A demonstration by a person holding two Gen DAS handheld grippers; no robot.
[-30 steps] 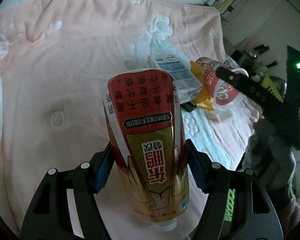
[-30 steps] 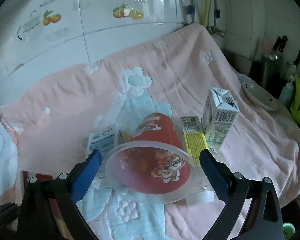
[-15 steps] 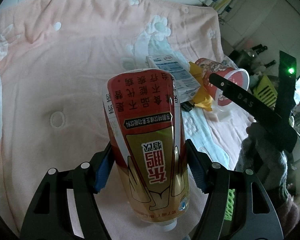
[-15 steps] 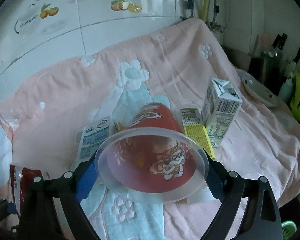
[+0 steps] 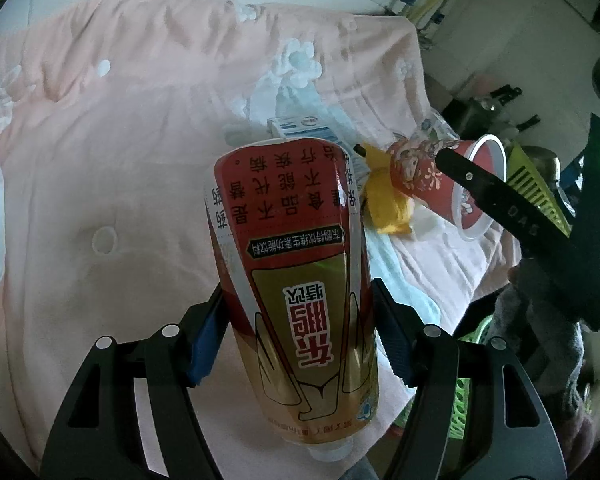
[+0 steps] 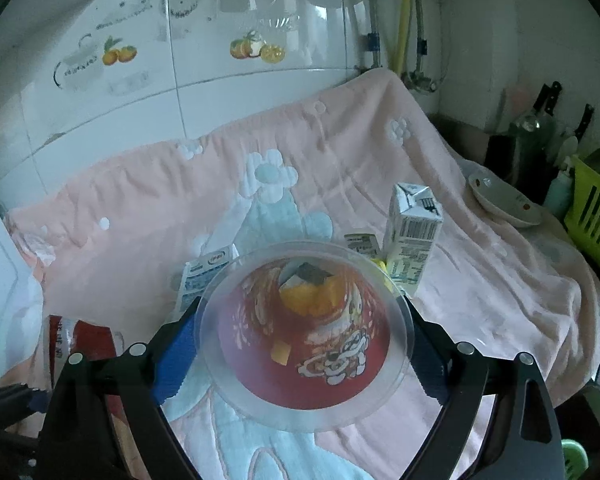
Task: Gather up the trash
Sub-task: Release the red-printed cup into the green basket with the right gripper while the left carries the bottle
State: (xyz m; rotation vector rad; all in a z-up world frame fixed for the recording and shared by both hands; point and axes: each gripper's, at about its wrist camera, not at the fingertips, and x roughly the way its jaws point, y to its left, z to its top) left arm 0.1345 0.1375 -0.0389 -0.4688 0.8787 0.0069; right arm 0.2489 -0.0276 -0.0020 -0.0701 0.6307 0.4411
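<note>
My left gripper point(image 5: 298, 332) is shut on a red and gold drink bottle point(image 5: 296, 264), held upside down above the pink blanket point(image 5: 100, 168). The bottle point(image 6: 80, 344) also shows at the lower left of the right wrist view. My right gripper point(image 6: 304, 352) is shut on a red cartoon-print cup point(image 6: 300, 380), its blue pads pressing both sides of the clear rim. The cup's mouth faces the camera. In the left wrist view the cup point(image 5: 432, 184) hangs tilted just above the blanket, with a black finger point(image 5: 488, 196) of the right gripper across it.
An upright milk carton point(image 6: 414, 236) stands beyond the cup, with a flattened white-blue carton point(image 6: 204, 276) to the left and a yellow wrapper point(image 5: 388, 204) under the cup. A plate point(image 6: 504, 200) and a green basket point(image 6: 596, 208) sit at the right. A tiled wall backs the blanket.
The right gripper's jaws closed onto the cup's rim and raised it off the blanket, tipping its mouth toward the camera. The left gripper kept still with the bottle.
</note>
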